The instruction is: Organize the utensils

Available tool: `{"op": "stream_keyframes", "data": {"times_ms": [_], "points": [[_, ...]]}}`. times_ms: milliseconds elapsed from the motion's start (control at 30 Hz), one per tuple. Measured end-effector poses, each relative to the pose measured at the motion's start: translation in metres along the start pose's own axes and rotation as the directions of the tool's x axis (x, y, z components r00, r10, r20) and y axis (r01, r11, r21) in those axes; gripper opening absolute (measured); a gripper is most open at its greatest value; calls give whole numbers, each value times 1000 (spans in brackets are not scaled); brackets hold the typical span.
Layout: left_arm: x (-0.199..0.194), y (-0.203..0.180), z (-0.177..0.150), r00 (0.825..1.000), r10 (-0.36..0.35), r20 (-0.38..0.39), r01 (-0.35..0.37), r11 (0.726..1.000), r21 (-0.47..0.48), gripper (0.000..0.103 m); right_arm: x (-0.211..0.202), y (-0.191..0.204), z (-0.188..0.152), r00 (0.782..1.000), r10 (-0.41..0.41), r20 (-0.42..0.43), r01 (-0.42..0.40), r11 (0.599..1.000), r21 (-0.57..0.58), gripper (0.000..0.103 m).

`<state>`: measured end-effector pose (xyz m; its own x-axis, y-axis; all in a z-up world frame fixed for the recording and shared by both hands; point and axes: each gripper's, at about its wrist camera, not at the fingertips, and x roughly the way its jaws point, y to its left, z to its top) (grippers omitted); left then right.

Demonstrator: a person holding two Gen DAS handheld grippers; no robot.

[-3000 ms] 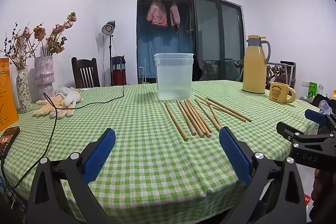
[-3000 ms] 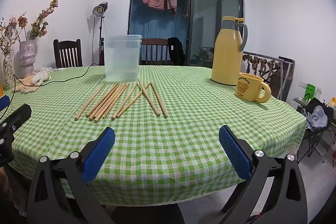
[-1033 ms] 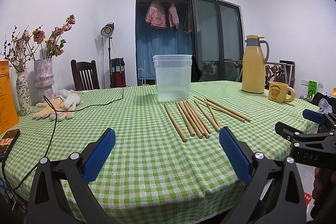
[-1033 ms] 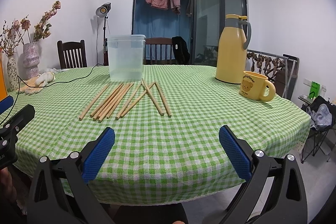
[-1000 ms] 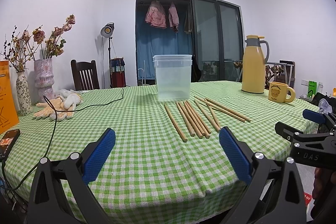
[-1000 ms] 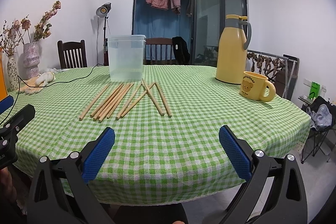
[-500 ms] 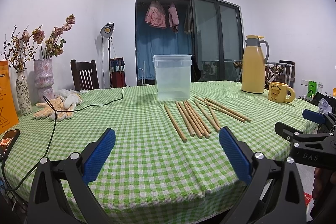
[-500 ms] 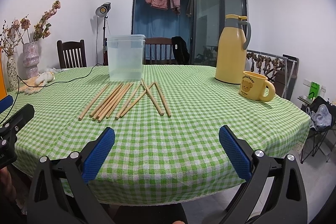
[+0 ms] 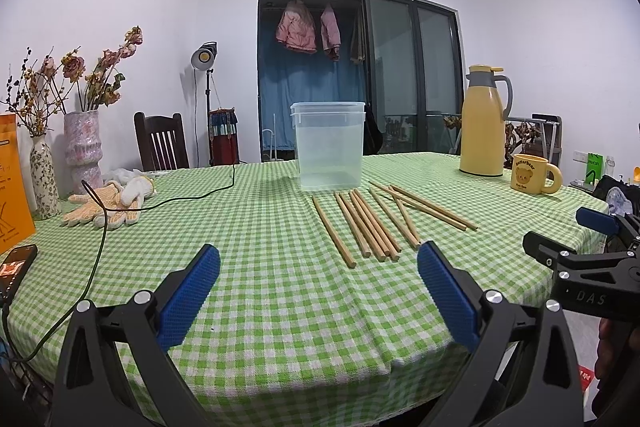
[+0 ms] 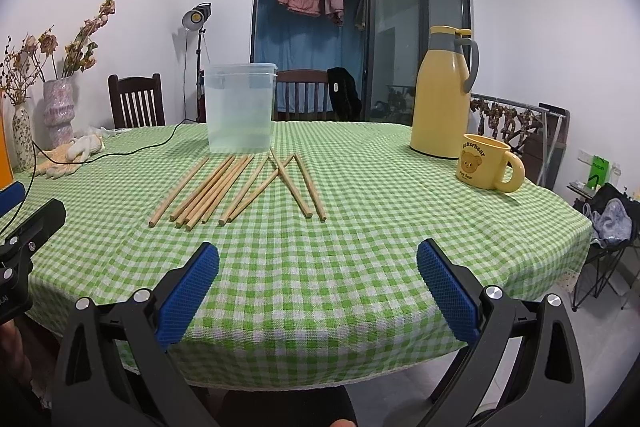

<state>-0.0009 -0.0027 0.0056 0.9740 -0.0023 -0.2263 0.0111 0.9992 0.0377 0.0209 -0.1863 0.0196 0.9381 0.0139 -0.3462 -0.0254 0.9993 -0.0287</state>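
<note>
Several wooden chopsticks lie loose on the green checked tablecloth, just in front of a clear plastic container that stands upright. My left gripper is open, low over the table's near edge, well short of the chopsticks. Equally open and holding nothing, my right gripper hovers at the near edge. In the left wrist view the right gripper shows at the right edge; in the right wrist view the left gripper shows at the left.
A yellow thermos and a yellow bear mug stand at the right. Work gloves, a black cable, two vases of dried flowers and a phone occupy the left. Chairs stand behind the table.
Both views have shifted only slightly; the right wrist view sits a little higher than three seconds ago. The chopsticks and the container have not moved.
</note>
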Motion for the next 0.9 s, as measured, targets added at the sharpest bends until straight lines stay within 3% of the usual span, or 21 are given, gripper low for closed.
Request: {"op": "stream_keyframes", "data": {"times_ms": [267, 567, 900], "points": [[2, 1, -6, 1000, -9, -7, 9, 1000, -3, 96, 3, 0, -1, 1000, 3, -8, -3, 1000, -5, 95], [29, 15, -5, 998, 54, -23, -54, 999, -2, 96, 26, -12, -4, 997, -54, -48, 53, 999, -7, 95], [67, 16, 9, 992, 76, -102, -76, 997, 3, 96, 50, -23, 2, 993, -36, -111, 39, 999, 26, 95]]}}
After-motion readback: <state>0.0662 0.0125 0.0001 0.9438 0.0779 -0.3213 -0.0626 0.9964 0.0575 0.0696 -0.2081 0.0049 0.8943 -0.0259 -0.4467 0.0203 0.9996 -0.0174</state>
